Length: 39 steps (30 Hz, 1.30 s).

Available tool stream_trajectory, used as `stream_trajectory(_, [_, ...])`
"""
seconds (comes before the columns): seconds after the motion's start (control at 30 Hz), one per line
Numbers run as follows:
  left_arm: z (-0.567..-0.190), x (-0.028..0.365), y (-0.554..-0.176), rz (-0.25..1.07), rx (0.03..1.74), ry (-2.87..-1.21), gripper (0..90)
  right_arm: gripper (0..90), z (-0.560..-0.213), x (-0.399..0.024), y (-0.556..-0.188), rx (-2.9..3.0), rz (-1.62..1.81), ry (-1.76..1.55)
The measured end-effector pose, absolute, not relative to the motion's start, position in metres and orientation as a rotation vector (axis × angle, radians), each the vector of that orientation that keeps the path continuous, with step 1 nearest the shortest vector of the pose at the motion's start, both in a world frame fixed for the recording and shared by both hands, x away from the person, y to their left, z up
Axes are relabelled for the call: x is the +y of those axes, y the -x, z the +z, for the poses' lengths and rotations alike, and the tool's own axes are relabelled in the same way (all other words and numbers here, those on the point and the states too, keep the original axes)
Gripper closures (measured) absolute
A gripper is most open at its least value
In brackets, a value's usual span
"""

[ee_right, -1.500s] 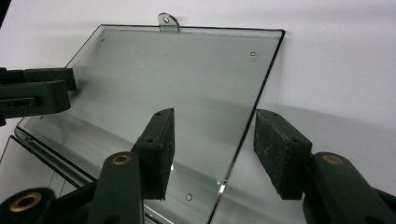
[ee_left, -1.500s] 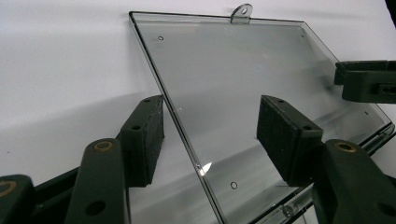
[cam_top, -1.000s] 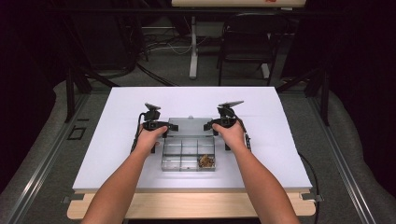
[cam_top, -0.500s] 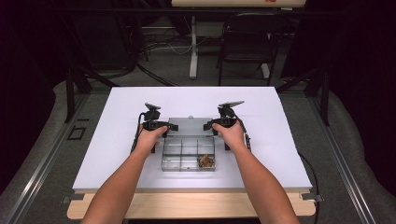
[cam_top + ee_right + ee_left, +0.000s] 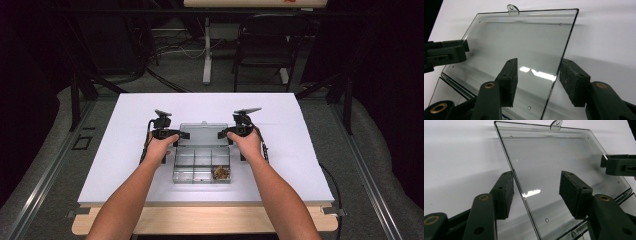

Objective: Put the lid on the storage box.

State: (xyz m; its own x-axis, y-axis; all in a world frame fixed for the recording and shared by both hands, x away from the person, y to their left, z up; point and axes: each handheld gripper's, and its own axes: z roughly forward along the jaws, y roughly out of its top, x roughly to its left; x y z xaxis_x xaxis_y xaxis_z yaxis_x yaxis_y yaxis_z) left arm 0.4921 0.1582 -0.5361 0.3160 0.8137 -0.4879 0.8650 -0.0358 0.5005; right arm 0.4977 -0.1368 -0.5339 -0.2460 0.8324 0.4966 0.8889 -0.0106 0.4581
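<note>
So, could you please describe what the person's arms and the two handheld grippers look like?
Both forearms are bare, with no sleeves in view. The left gripper and right gripper are black, each topped by a grey three-cornered plate and trailing a black cable. Up close, each has two black jaws with brass-coloured pivot rings and rectangular, rough dark foam pads.

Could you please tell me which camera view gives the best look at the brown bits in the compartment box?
The high view: it looks down into the clear compartment box and shows the brown bits in its near right compartment. The left gripper view and right gripper view look along the tongs at the opened lid instead.
</note>
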Motion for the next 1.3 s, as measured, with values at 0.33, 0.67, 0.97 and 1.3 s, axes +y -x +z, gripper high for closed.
stream_trajectory(0.33, [-0.531,0.159,-0.491,-0.056,1.484,-1.841,50.6,49.3,-0.529,-0.137,-0.495,-2.164,-1.158,1.88])
stream_trajectory(0.67, [-0.525,0.161,-0.489,-0.036,1.473,-1.817,52.3,52.1,-0.524,-0.138,-0.493,-2.18,-1.187,1.873])
stream_trajectory(0.97, [-0.517,0.163,-0.486,-0.022,1.457,-1.813,55.6,52.2,-0.515,-0.137,-0.49,-2.202,-1.225,1.866])
stream_trajectory(1.3, [-0.508,0.164,-0.483,-0.008,1.431,-1.829,56.0,53.0,-0.508,-0.136,-0.485,-2.23,-1.242,1.863])
